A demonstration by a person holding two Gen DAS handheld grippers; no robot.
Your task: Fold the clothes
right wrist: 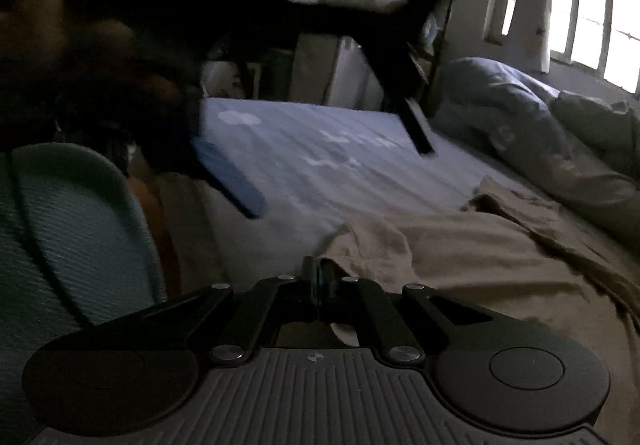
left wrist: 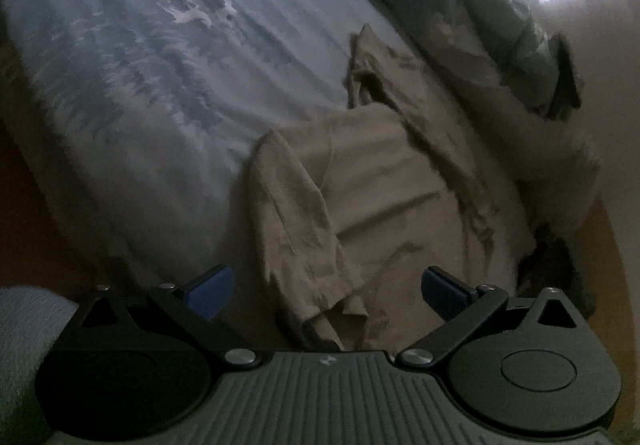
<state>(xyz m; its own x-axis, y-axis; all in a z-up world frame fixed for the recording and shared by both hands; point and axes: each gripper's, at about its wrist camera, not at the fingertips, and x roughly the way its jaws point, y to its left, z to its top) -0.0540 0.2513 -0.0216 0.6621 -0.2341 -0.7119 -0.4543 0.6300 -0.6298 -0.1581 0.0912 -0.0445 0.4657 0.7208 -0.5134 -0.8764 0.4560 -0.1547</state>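
A beige garment lies crumpled and partly folded on the blue printed bedsheet. My left gripper is open, its blue pads on either side of the garment's near edge, just above it. In the right wrist view the same garment spreads over the bed to the right. My right gripper has its fingers pressed together at the garment's near left corner; cloth may be pinched between them, but I cannot tell. The left gripper shows there too, blurred, open and raised above the sheet.
A rumpled grey-blue duvet lies along the bed's far right side under a bright window. The same duvet shows in the left wrist view. A teal woven object sits at the bed's near left. A rack and boxes stand beyond the bed.
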